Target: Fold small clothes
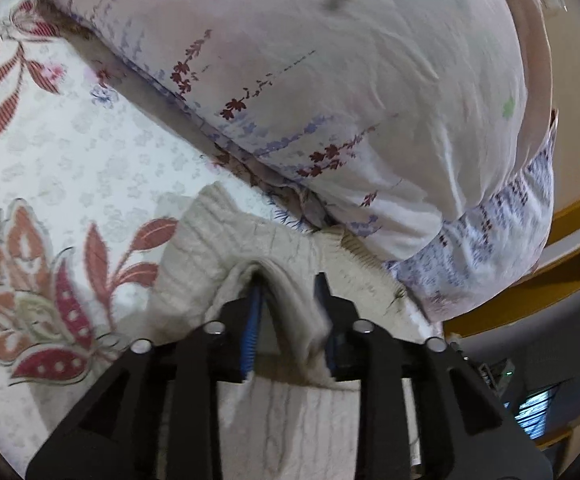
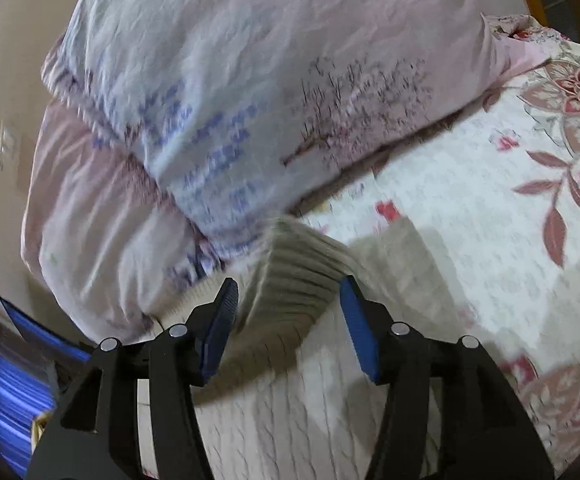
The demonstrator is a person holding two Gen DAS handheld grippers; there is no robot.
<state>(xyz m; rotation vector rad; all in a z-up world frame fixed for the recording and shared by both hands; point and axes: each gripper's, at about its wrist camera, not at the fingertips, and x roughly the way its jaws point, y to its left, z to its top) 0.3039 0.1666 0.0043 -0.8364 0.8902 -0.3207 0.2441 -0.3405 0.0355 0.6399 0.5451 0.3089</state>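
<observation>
We are laying a fold of the cream knit garment (image 1: 194, 248) down near the pillows (image 1: 330, 80) at the bed's (image 1: 70, 152) head, left tongs (image 1: 286, 280) part-open with knit bunched between, right tongs (image 2: 288, 292) parted around the ribbed hem (image 2: 290, 284), so next we should be drawing both clear.

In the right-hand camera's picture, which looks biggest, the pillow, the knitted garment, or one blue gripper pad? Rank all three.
As they look in the right wrist view:
1. Pillow, fills most of the upper picture.
2. Cream knitted garment, though it lies nearer the camera, so the gap is uncertain.
3. Blue pad on the right hand-held gripper, clearly the smallest.
</observation>
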